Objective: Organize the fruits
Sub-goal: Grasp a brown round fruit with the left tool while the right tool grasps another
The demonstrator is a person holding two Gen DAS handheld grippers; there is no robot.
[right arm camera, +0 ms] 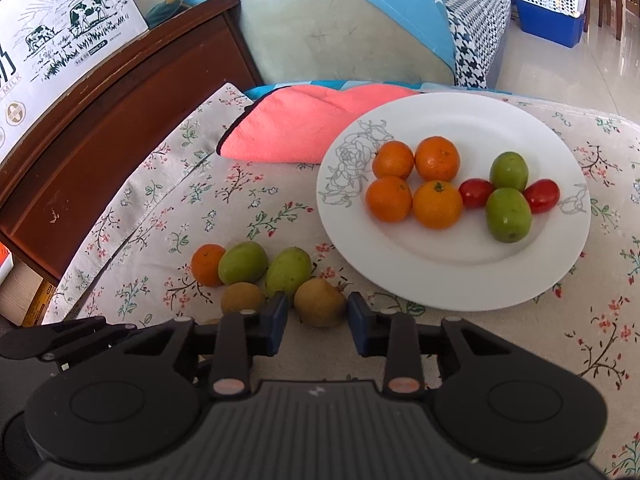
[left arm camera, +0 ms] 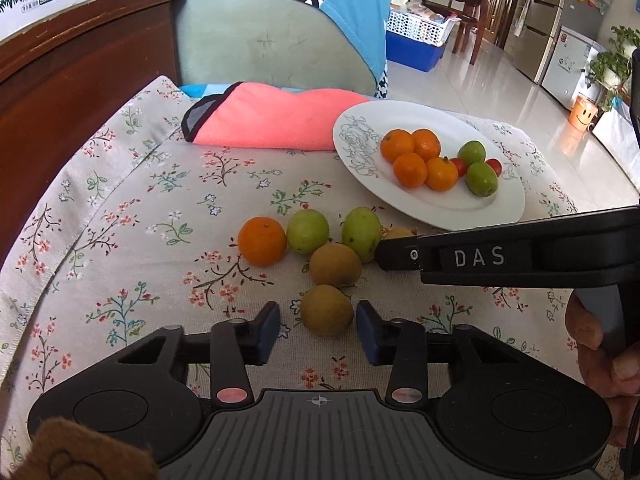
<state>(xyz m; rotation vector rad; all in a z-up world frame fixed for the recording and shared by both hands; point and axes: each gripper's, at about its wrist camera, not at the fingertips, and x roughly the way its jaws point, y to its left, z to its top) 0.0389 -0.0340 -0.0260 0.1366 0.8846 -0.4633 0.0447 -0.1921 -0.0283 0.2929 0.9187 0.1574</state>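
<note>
Left wrist view: left gripper is spread around a brown fruit on the cloth, nearer than the plate. A gap shows at one pad, so no pinch yet. The right gripper cuts in side-on, just nearer than the plate, its tip against the loose pile. Risk: the round fruit squirts out if pinched off-centre, and the two tools are close enough to clash.

Right wrist view: the right gripper flanks a second brown fruit, just left of and nearer than the plate. Can't tell if its pads press. Risk: a pad nudges the green fruit and it rolls.

Only this view shows the fruit between the right pads. Only the left view shows the person's hand.
</note>
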